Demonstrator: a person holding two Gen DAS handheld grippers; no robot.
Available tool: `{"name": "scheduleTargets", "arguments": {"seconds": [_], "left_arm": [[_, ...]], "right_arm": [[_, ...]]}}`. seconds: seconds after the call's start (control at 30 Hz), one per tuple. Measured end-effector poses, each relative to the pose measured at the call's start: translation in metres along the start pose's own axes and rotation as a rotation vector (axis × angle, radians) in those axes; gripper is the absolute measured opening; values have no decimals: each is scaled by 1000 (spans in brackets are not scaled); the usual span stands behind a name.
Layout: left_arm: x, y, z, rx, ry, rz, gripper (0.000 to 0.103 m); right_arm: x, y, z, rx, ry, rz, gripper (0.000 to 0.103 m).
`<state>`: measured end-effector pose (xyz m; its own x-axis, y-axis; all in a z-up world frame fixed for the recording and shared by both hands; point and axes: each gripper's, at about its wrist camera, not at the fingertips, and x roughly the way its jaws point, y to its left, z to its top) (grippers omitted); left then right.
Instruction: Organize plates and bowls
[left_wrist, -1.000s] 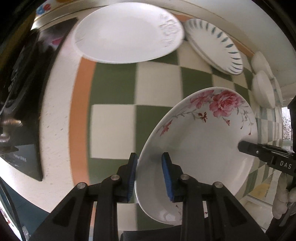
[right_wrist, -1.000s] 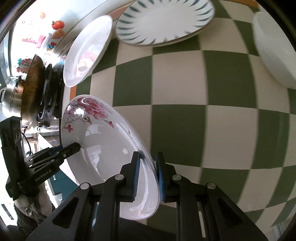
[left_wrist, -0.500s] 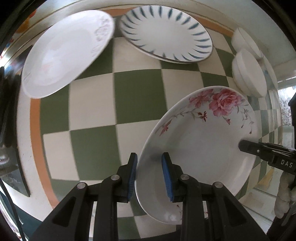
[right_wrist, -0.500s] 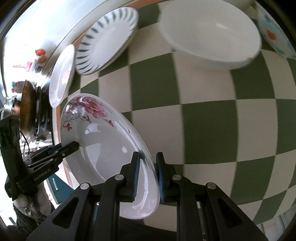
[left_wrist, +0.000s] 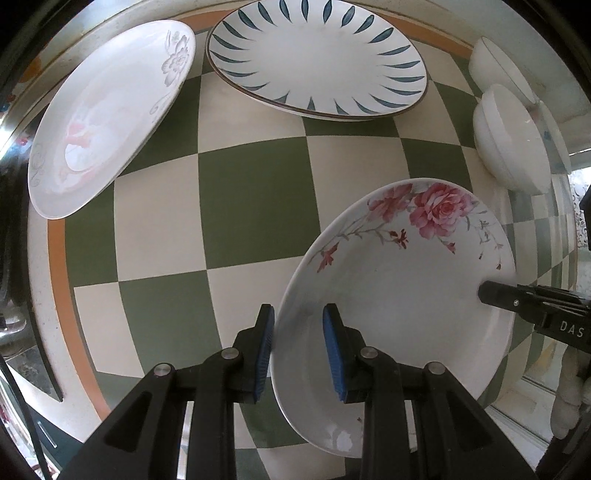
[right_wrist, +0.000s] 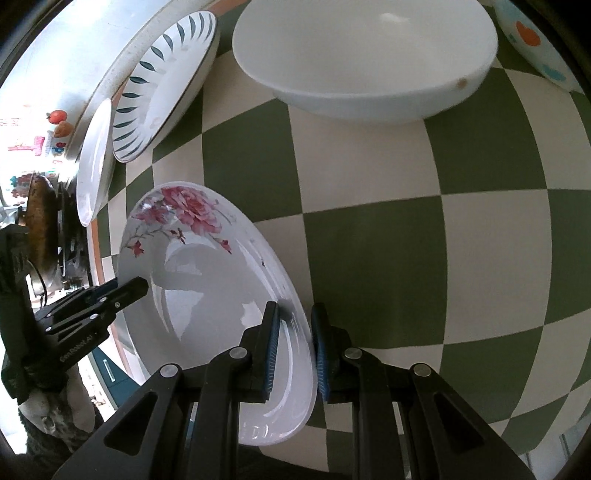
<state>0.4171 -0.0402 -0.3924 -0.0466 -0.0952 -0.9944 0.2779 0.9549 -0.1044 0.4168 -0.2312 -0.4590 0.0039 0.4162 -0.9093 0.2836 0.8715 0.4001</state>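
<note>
1. Left wrist view: the rose-pattern plate (left_wrist: 399, 295) sits lower right, held above the checked worktop (left_wrist: 258, 206). The left tongs (left_wrist: 297, 347) straddle its near rim; the right tongs (left_wrist: 491, 291) pinch the far rim.
2. Right wrist view: the right tongs (right_wrist: 291, 347) are closed on the plate rim; the left tongs (right_wrist: 138, 284) hold the opposite edge.
3. Handling: glazed ceramic, judged stiff, slippery, breakable and moderately heavy. Grip the rim only, on opposite sides.
4. Surroundings: blue-leaf plate (left_wrist: 317, 59) top centre, grey-flower plate (left_wrist: 107, 114) upper left, stacked white bowls (left_wrist: 509, 140) upper right.
5. Obstruction: large white bowl (right_wrist: 369, 55) lies near, directly ahead.
</note>
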Motion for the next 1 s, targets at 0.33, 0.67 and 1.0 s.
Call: {"name": "scheduleTargets", "arguments": {"seconds": [0.33,0.67,1.0], "left_arm": [[-45,26,-18,-94,-98,-35,25],[-108,149,-15,-457,-265,-1,37],[-62,237,9,-699,-239,6,37]], "right_arm": [[-23,-4,2,23,-9,1,20],[-100,103,23,-183,-113,112,42],[-12,261,178,-519,-82,34,42]]}}
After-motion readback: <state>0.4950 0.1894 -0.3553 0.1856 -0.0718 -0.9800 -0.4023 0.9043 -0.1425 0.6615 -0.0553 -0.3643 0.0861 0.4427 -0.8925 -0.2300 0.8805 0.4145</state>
